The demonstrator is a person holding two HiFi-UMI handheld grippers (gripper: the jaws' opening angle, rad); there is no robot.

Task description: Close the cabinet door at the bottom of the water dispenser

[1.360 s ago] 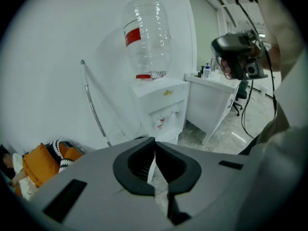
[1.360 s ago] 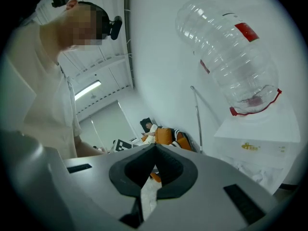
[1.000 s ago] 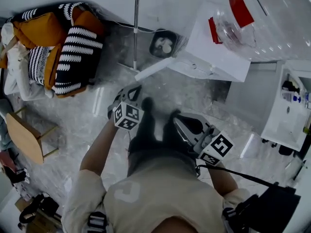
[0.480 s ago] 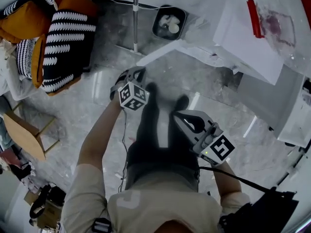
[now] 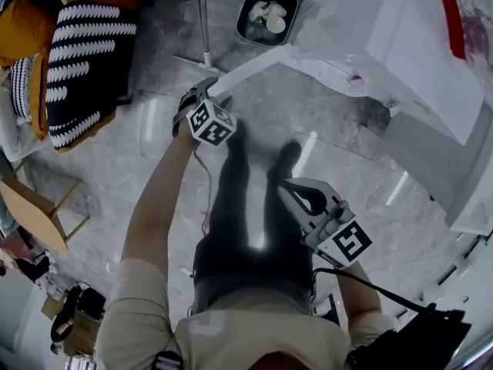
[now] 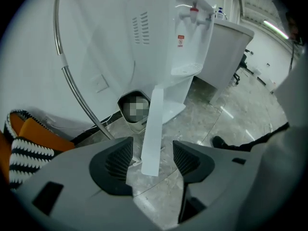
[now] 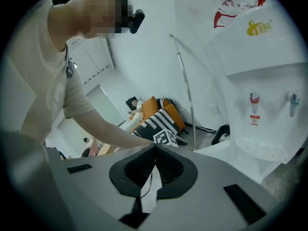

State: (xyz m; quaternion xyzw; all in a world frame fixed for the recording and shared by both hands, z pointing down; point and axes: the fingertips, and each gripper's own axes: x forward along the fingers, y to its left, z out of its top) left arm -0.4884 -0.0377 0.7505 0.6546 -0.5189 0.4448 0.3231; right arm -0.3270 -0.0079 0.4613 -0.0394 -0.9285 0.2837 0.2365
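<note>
The cabinet door [image 5: 254,66] stands open, swung out from the foot of the water dispenser [image 5: 420,68] over the marble floor [image 5: 139,176]. In the head view the left gripper [image 5: 206,92] is stretched forward to the door's free end. In the left gripper view its jaws are spread, and the thin white edge of the door [image 6: 152,129] rises between them. Floor shows on both sides of the edge, so the pads [image 6: 118,160] do not pinch it. The dispenser's taps and drip tray are further back in that view, with a small bin [image 5: 266,18] and a metal pole [image 5: 202,21] close beside the dispenser. The right gripper [image 5: 286,187] is held back near the person's legs, well apart from the door. Its jaws are pressed together with nothing between them [image 7: 155,149]. A striped cushion [image 5: 81,68] lies off to the left
</note>
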